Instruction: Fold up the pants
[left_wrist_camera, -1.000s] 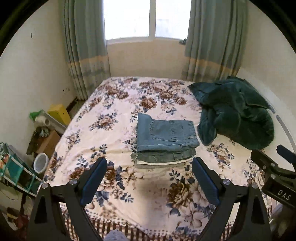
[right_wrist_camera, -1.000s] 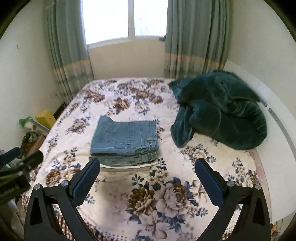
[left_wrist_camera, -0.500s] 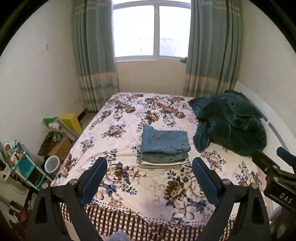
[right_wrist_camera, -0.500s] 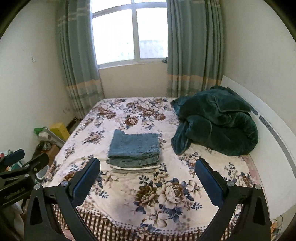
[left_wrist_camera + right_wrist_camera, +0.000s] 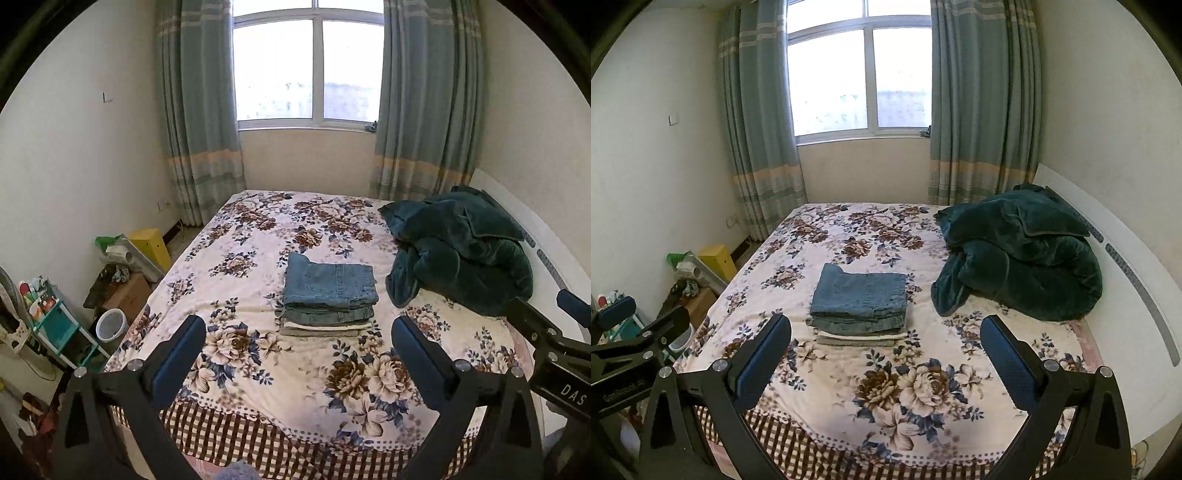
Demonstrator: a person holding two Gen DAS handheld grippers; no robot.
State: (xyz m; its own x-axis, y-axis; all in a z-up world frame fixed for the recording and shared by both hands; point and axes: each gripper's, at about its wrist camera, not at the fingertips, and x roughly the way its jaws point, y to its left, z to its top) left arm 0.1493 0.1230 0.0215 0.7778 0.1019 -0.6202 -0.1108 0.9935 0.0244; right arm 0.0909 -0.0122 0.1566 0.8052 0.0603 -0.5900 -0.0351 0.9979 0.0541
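Two claws are hanging out over the foot of the bed (image 5: pixel 258 406) right now, and neither one is touching anything. I'm running the left gripper (image 5: pixel 298 332) with its blue pads spread wide, nothing between them, and the right gripper (image 5: pixel 885 330) is sitting the same way, wide and empty.

The pants (image 5: pixel 330 284) are lying folded, blue denim, as the top layer of a small neat stack, well ahead of both claws and out of reach. In the left wrist view the stack is showing up straight ahead in the gap between the fingers, slightly toward the right finger. In the right wrist view the pants (image 5: pixel 860 295) are sitting ahead and a bit toward the left finger. Under the denim I'm seeing a darker greyish-blue folded piece, then something pale at the bottom; can't tell what those are.

Off to the right of the stack, farther ahead of the right claw, a dark green blanket (image 5: pixel 1019 254) is bunched up in a heap against the white headboard (image 5: pixel 1126 266). The stack and blanket are lying apart. Past the left finger, a white bucket (image 5: pixel 110 325) and a yellow box (image 5: pixel 151 245) are sitting on the floor.
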